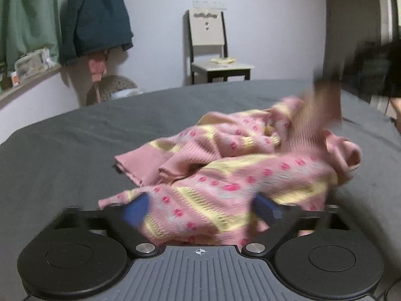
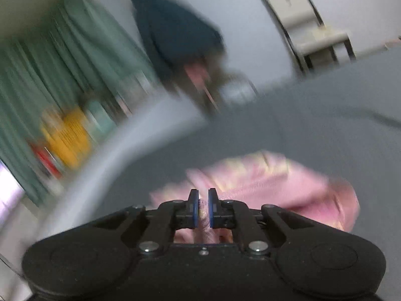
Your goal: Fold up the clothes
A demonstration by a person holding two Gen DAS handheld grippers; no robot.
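One pink knitted sweater, banded in yellow and dotted with darker pink, lies crumpled on the grey bed, toward the near edge and a little right of its middle. No label or writing on it can be read. The left gripper has its blue fingers spread wide, with the sweater's near hem draped loosely between them, not pinched. The right gripper has its blue pads drawn close together, nipping a fold of the pink knit; its view is heavily blurred. Left of the sweater and beyond it the bed lies bare up to its far edge. Past that edge a pale chair stands against the wall; a dark coat and green curtain hang farther left.
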